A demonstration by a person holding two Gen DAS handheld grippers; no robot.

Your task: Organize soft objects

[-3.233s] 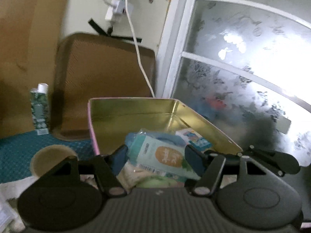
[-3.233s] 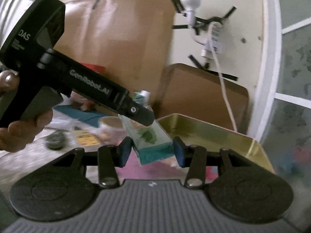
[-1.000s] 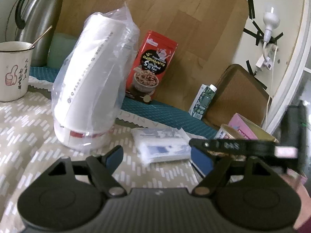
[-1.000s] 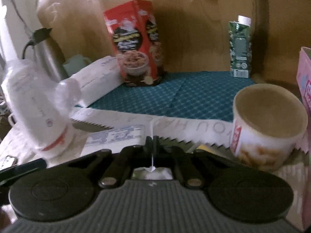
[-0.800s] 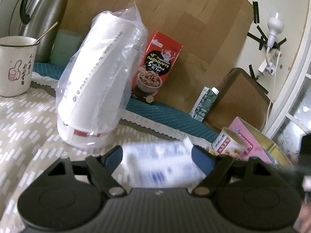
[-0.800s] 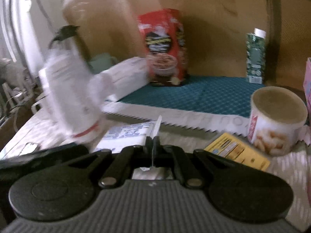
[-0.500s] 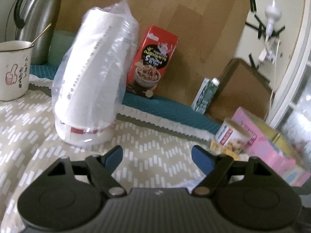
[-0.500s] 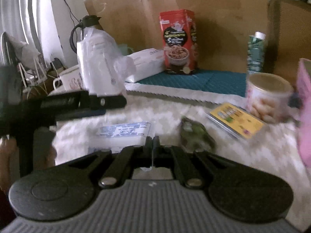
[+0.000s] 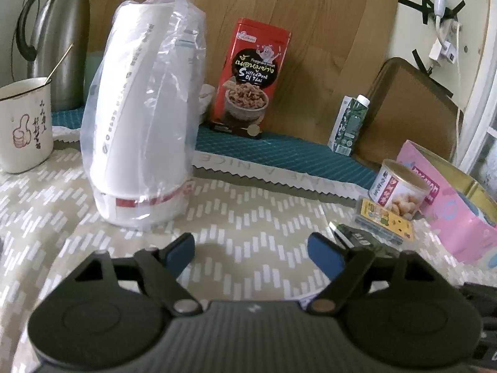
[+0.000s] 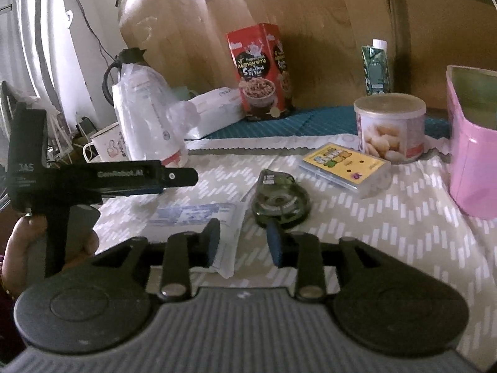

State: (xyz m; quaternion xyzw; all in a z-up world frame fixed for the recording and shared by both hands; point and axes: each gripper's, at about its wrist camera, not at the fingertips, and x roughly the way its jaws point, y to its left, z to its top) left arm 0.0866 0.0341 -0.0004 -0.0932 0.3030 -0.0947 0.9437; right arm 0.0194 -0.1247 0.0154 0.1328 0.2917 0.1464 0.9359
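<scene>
A white tissue packet [image 10: 195,214] with blue print lies flat on the patterned cloth, just ahead of my right gripper [image 10: 243,242]. The right jaws are opening; the packet's near corner sits by the left pad, and the pads do not press on it. My left gripper [image 9: 253,253] is opening too, with only bare cloth between its blue pads [image 9: 180,253]. Seen from the right wrist, the left gripper [image 10: 174,177] hovers left of the packet, held by a hand [image 10: 18,248]. The pink tin box [image 10: 469,161] stands at the right edge.
A dark green tape dispenser [image 10: 279,200], a yellow pack [image 10: 344,163] and a snack can [image 10: 389,126] lie right of the packet. Bagged white cups [image 9: 146,118], a mug [image 9: 25,124], a thermos [image 9: 65,40], a red tin [image 9: 251,77] and a green carton [image 9: 351,124] stand behind.
The right gripper, shut on the packet's thin edge, drew it back across the cloth, then parted its jaws. The packet has left the left wrist view; the left jaws widened slightly.
</scene>
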